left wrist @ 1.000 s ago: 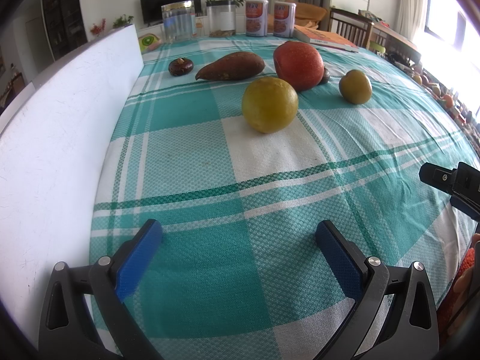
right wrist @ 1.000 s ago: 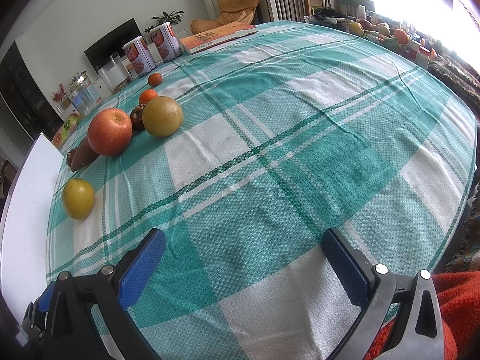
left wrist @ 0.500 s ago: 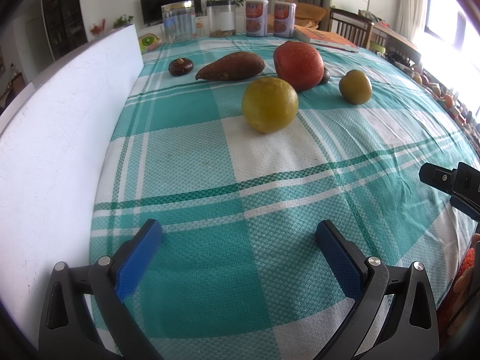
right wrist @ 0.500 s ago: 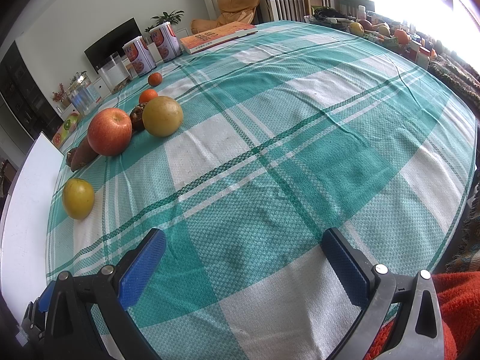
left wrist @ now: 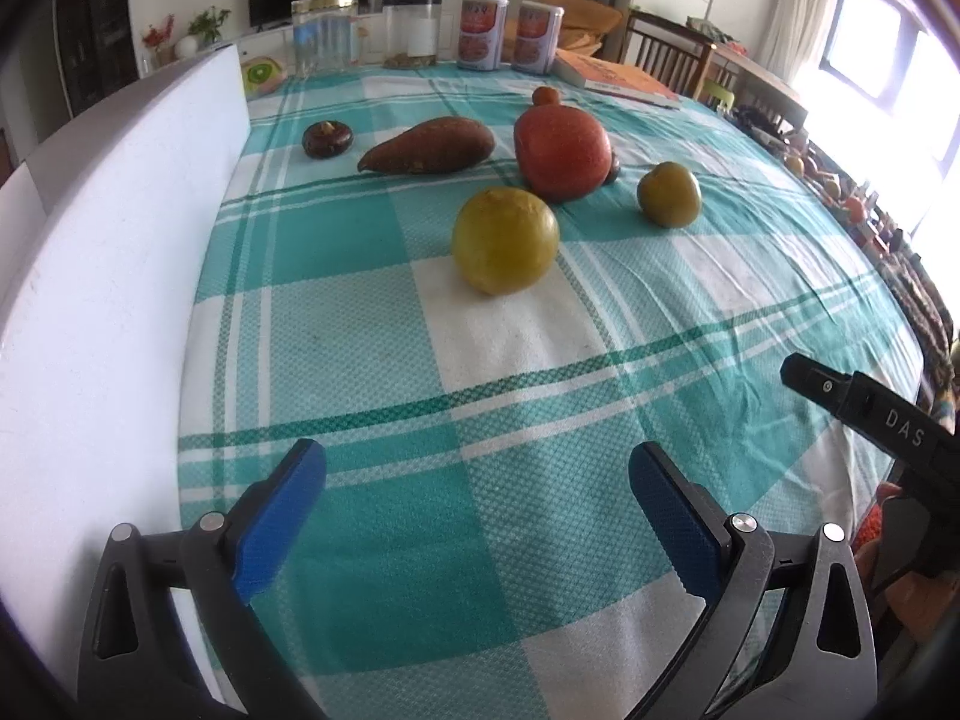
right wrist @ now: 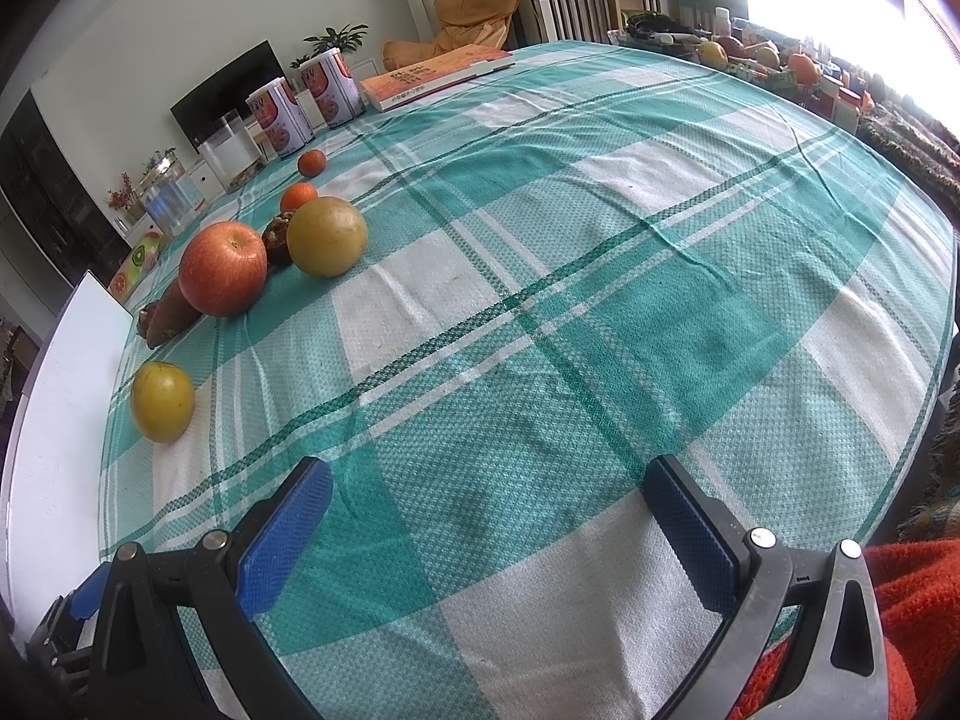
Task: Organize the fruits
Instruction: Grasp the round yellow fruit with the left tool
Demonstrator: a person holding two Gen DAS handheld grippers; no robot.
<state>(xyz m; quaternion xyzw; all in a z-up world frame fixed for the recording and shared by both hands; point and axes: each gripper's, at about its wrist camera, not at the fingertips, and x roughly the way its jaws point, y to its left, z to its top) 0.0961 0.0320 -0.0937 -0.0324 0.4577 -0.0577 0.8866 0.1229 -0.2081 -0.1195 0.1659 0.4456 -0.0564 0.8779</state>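
Nothing has moved since the earlier frames: both tongs, left [left wrist: 477,471] and right [right wrist: 489,489], hang spread and empty over the checked cloth of the counter [right wrist: 600,312]. The fruit lies well ahead of them: a yellow fruit [left wrist: 505,240] nearest, a red apple [left wrist: 563,152] and a sweet potato [left wrist: 429,146] behind it, a smaller yellow fruit [left wrist: 668,193] to the right. A white board [left wrist: 108,312] stands along the left edge. The right tongs' body carries the letters "DAS" [left wrist: 905,427]. Two tins [left wrist: 510,35] stand at the far end, their labels unreadable.
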